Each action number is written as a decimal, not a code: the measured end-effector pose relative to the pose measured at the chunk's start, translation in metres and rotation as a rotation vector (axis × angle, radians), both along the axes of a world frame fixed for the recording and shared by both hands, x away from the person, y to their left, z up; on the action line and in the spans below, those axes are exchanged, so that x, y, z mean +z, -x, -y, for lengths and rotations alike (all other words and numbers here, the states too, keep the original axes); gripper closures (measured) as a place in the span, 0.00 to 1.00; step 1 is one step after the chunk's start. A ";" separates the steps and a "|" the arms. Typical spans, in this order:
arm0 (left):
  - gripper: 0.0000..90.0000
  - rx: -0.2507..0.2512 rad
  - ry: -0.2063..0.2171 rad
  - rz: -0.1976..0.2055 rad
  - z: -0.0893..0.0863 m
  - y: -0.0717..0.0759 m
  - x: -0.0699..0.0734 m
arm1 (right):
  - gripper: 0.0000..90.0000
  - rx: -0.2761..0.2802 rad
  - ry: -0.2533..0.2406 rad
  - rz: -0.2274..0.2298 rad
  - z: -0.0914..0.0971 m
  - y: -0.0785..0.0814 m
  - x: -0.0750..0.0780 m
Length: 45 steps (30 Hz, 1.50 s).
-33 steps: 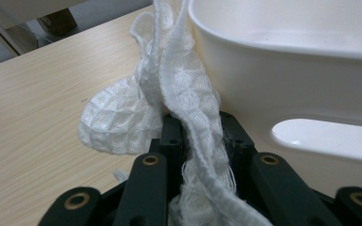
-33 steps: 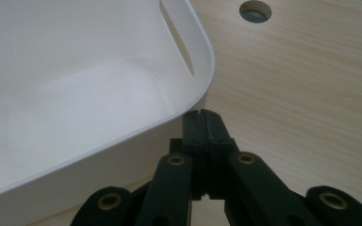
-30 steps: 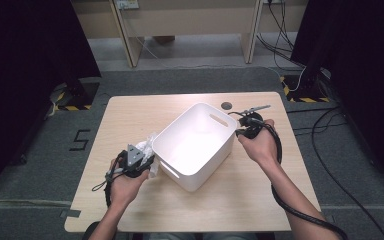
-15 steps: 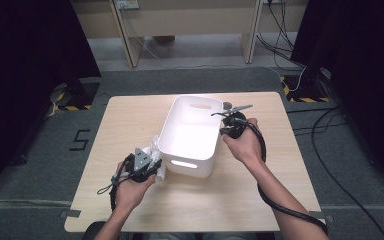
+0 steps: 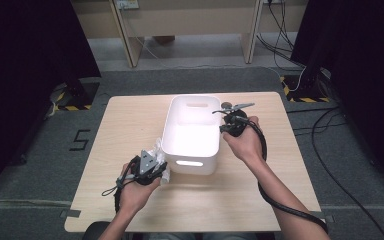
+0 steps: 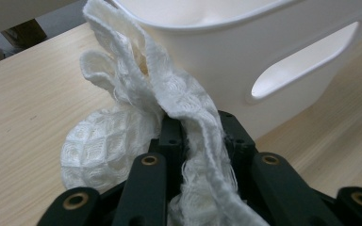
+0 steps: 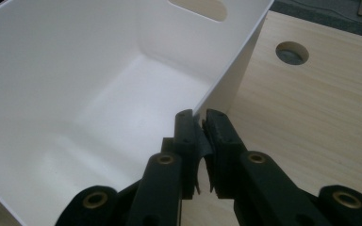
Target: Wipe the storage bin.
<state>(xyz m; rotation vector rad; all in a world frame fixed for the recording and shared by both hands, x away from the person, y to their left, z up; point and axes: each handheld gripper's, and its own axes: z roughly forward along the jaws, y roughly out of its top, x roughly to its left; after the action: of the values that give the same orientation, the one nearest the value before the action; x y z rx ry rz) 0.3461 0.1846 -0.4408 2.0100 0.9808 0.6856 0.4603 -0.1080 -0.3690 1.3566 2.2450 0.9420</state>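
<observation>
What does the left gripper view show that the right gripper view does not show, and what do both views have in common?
The left gripper view shows the left claw shut on a white lace cloth, and the slot handle in the bin's outer wall. The right gripper view shows the bin's bare inside, the right claw at the rim of the bin's side wall, its jaws having just been opening, and a round hole in the table. Both show the white plastic bin and the wooden table.
</observation>
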 end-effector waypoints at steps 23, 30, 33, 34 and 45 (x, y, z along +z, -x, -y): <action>0.82 -0.018 0.029 0.024 -0.015 0.025 -0.004 | 0.80 -0.046 -0.078 0.034 0.006 0.002 0.006; 0.82 -0.036 0.043 0.045 -0.024 0.043 -0.006 | 0.80 -0.045 -0.063 0.009 0.001 0.002 0.001; 0.82 -0.058 0.040 0.047 -0.022 0.049 -0.005 | 0.81 -0.044 -0.058 -0.002 0.000 0.001 -0.002; 0.82 -0.063 0.040 0.048 -0.020 0.051 -0.005 | 0.81 -0.044 -0.057 -0.005 -0.001 0.001 -0.003; 0.82 -0.078 0.051 0.089 -0.008 0.051 0.002 | 0.82 -0.045 -0.055 -0.011 -0.003 0.002 -0.005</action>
<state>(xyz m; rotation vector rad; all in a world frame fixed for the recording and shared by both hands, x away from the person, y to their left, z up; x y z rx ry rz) 0.2954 0.1923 -0.4389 1.9455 0.8554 0.6951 0.4579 -0.1051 -0.3742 1.4326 2.2021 0.9894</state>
